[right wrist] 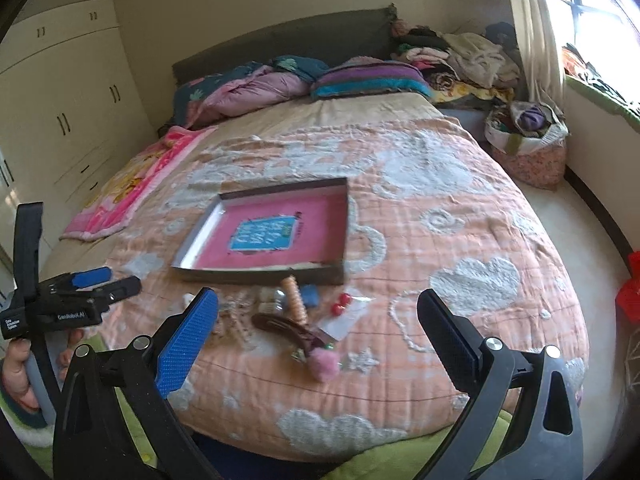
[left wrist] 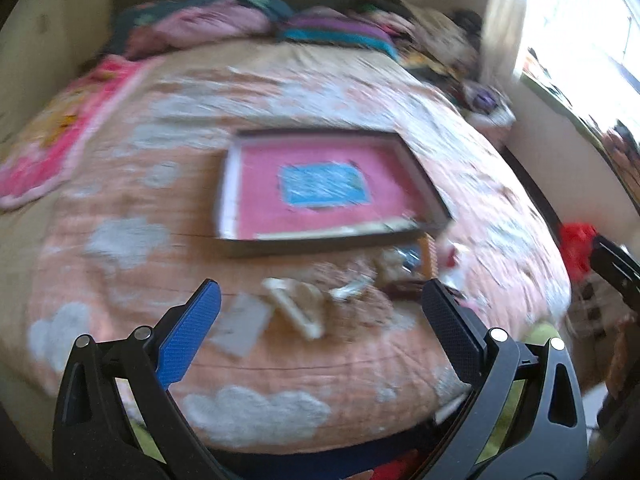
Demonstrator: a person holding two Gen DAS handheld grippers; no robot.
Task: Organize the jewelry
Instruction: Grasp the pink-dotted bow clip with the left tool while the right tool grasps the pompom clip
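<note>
A shallow box (right wrist: pixel 340 236) with a pink floor and a blue label lies on the bed; it also shows, blurred, in the left wrist view (left wrist: pixel 424 184). In front of it lies a pile of jewelry: a brown hair clip (right wrist: pixel 288 330), a beaded bracelet (right wrist: pixel 296 300), red earrings on a clear packet (right wrist: pixel 341 307), a pink pom-pom (right wrist: pixel 323 363) and pale beads (right wrist: pixel 236 320). In the left wrist view the pile (left wrist: pixel 340 292) is blurred. My left gripper (left wrist: pixel 320 304) is open and empty above the pile; it also shows at the left of the right wrist view (right wrist: pixel 108 280). My right gripper (right wrist: pixel 318 316) is open and empty.
The bed wears a peach quilt with white clouds (right wrist: pixel 440 240). Pillows and blankets (right wrist: pixel 280 80) are piled at the headboard. A pink blanket (right wrist: pixel 132 188) lies on the left. A fabric basket (right wrist: pixel 528 144) stands by the window wall. A wardrobe (right wrist: pixel 60 100) fills the left.
</note>
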